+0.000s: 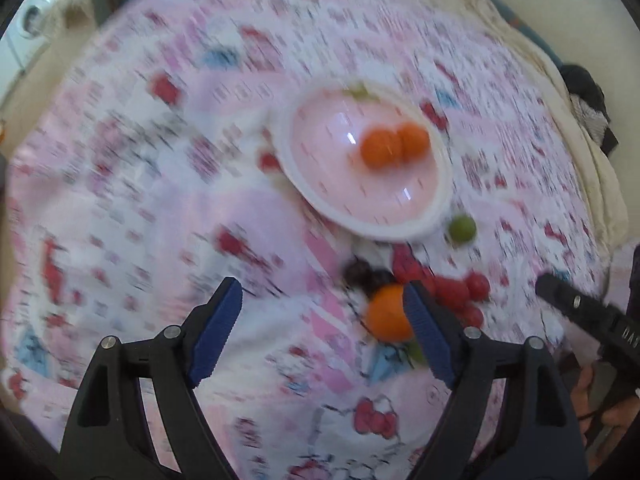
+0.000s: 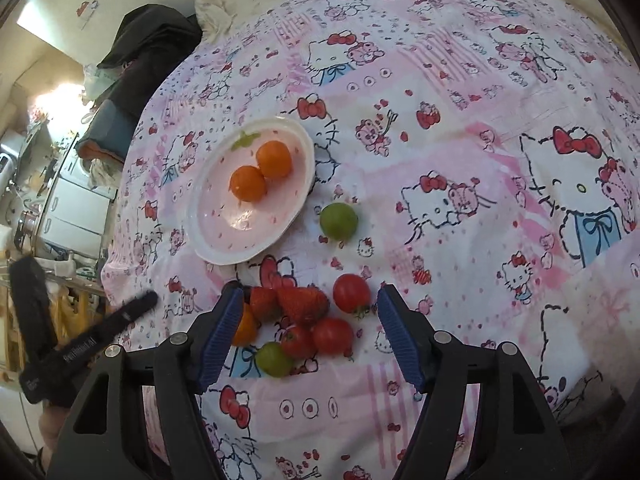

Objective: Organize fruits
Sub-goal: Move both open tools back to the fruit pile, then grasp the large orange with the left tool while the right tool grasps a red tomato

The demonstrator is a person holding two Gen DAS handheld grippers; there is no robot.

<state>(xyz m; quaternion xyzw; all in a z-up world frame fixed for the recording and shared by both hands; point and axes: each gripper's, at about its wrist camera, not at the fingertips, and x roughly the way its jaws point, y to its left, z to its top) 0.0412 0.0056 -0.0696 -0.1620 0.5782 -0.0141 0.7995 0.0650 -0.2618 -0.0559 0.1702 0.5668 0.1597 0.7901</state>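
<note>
Gaping right tool [image 2: 310, 336] over glossy round tomatoes [image 2: 351, 293] | left tool [image 1: 322, 330] released | smooth scalloped plate [image 2: 208, 236]

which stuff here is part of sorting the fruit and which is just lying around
Part of the job:
- plate holding two oranges
- third orange
- strawberries
- tomatoes
- green fruits
- left tool, right tool, both open

Lying about:
- black clothing
- cream cloth
- bedsheet, only the surface
</note>
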